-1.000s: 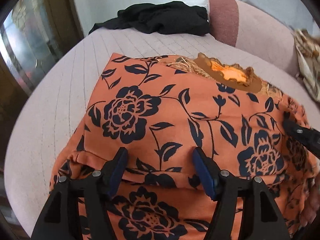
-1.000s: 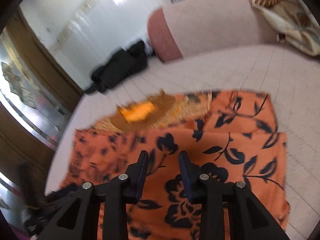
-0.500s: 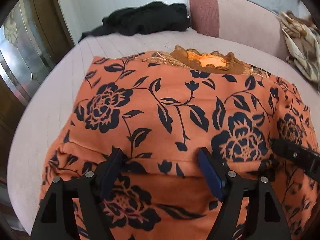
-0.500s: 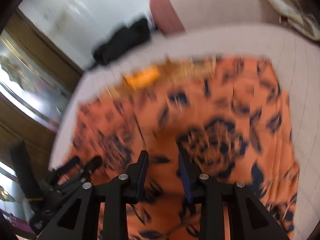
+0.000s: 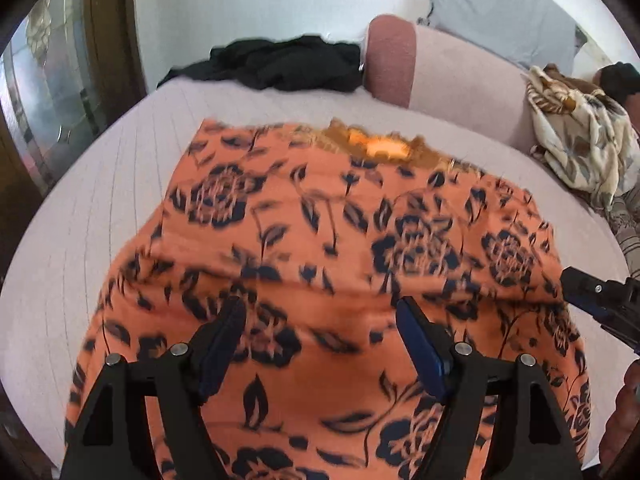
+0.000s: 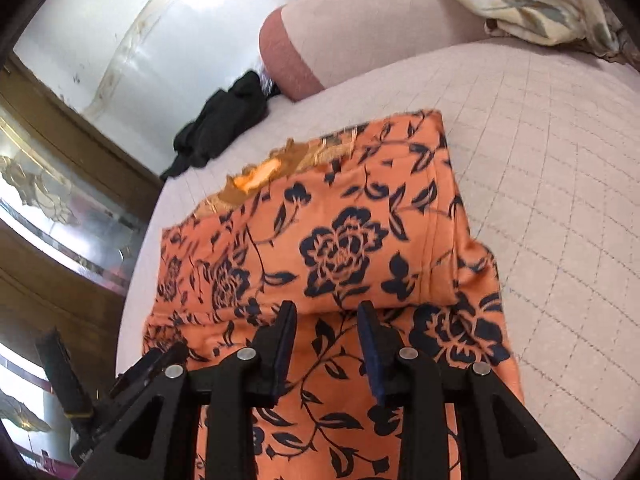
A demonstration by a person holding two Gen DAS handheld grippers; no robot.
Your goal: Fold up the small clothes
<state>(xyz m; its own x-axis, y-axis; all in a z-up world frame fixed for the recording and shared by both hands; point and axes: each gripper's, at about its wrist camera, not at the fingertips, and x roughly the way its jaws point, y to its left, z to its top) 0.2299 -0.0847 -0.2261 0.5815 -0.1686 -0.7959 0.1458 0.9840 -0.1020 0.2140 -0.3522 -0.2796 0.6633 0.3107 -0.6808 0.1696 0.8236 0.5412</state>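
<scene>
1. Orange cloth with dark navy flowers, the garment (image 5: 320, 240) lies spread on the pale quilted bed (image 5: 100, 200), its lace-trimmed neckline at the far edge and its near part under both tools.
2. A second ago the camera views sat close over the fabric; now both show more of it and more bed around it, so both hands have drawn back toward the near side. A fold ridge crosses the cloth just beyond the fingertips in each view.
3. The left gripper (image 5: 320, 320) has just been opening its jaws; they stand wide apart over the cloth with nothing pinched between them.
4. The right gripper (image 6: 326, 320) keeps a narrow gap, unchanged, and hovers above the fabric; no cloth is visibly caught between its fingers.
5. Judged from this, one fold looks laid and let go, and the hands are backing off, probably to take a fresh hold for the next fold.
6. A black garment (image 5: 280, 64) lies far left by the bolster, well apart.
</scene>
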